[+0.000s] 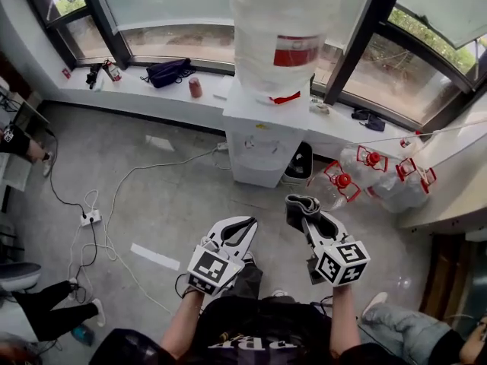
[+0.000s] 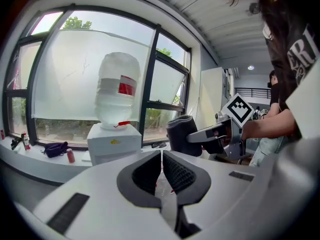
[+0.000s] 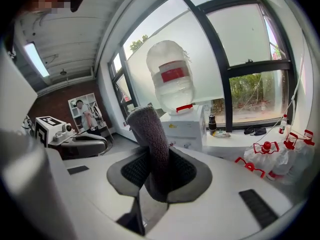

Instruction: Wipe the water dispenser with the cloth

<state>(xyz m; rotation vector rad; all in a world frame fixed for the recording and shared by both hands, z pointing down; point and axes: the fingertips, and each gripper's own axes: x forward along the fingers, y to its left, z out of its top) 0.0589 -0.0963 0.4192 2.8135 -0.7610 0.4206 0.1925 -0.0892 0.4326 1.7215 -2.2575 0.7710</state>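
Nearest: two grippers, one in each hand, held side by side above the grey floor (image 1: 175, 204) and pointing toward the far window. At the near left edge, one pair of legs in dark trousers (image 1: 46, 314); at the near right edge, one leg in jeans (image 1: 403, 329).

On the left, the left gripper (image 2: 162, 155), with jaws pressed almost together. Only a thin slit between the pads, nothing pinched.

On the right, the right gripper (image 3: 159, 165), with jaws pinching one dark grey cloth (image 3: 150, 134). Folded into a thick strip, gripped at its lower end, rising past the jaw tips and leaning left. In the head view, seen as a dark bundle at the tips of those jaws, well apart from the machine ahead.

Further out on the floor, at left, one white power strip (image 1: 91, 217) with pale cables (image 1: 122, 192) trailing from it. At right, three clear water bottles (image 1: 365, 173) with red caps and handles, lying close together.

Beyond, straight ahead of both grippers, one white water dispenser (image 1: 262, 147), standing against the window ledge (image 1: 137, 97). On top of it, one large upturned bottle (image 1: 283, 29), cloudy white with a red label.

Farthest, on the ledge left of the dispenser, one black bag (image 1: 169, 71) and one red can (image 1: 195, 87) just right of it.
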